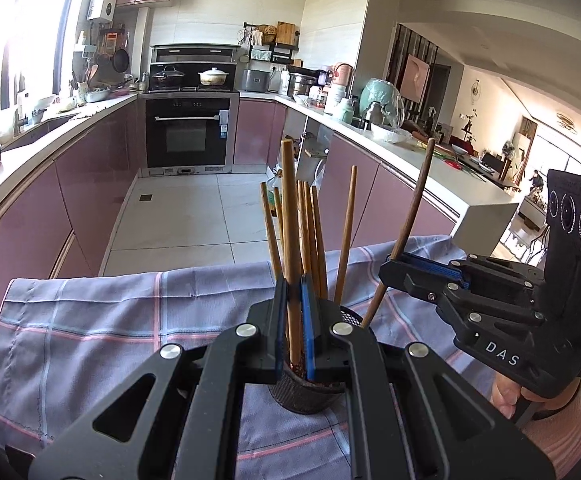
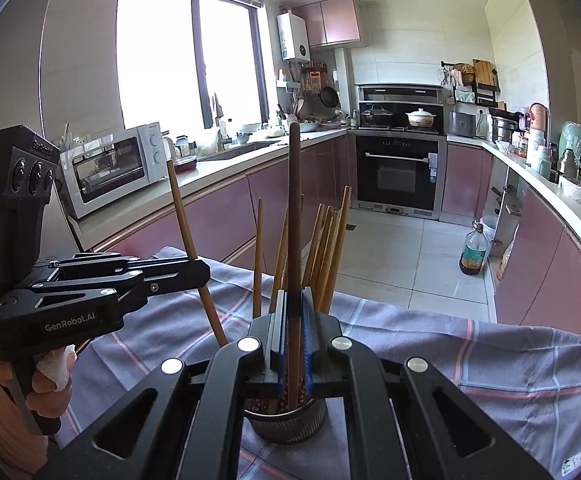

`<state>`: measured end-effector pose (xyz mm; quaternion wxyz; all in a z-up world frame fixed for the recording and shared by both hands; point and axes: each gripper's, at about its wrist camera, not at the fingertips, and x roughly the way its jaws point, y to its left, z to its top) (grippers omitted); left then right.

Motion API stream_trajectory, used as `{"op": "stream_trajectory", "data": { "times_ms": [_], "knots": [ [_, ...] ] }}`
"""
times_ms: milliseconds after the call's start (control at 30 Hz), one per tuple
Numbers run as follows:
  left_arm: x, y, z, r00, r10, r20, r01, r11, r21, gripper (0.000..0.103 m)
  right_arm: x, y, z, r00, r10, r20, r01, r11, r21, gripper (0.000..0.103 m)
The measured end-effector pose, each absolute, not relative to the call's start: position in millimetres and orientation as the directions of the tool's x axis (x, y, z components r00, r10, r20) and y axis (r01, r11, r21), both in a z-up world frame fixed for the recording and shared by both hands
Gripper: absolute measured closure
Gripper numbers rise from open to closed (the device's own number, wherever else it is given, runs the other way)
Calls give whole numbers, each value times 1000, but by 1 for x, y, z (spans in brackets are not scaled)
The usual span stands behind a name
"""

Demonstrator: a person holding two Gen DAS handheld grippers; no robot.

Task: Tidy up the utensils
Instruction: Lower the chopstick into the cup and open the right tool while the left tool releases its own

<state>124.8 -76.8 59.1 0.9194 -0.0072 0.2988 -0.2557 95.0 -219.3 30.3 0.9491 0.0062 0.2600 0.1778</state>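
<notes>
Nearest the left wrist lens, the black left gripper with blue pads pinches one light-brown wooden chopstick, held near upright with its lower end inside the dark perforated metal utensil cup. Same cup in right wrist view, standing on the grey-blue checked cloth with pink lines. Black right gripper is clamped on a darker brown wooden chopstick, also upright, lower end in the cup. Remaining light wooden chopsticks stand loosely fanned in the cup, between and behind both claws. Background: pink kitchen cabinets, black built-in oven, white microwave.
</notes>
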Motion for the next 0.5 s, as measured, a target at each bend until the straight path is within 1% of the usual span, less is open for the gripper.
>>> {"op": "stream_trajectory", "data": {
  "times_ms": [333, 500],
  "knots": [
    [141, -78, 45, 678, -446, -584, 454, 879, -144, 95, 108, -218, 21, 778, 335, -531, -327, 938, 113, 98],
    [150, -78, 38, 670, -433, -603, 443, 885, -143, 94, 115, -220, 20, 779, 331, -533, -318, 941, 120, 97]
  ]
}}
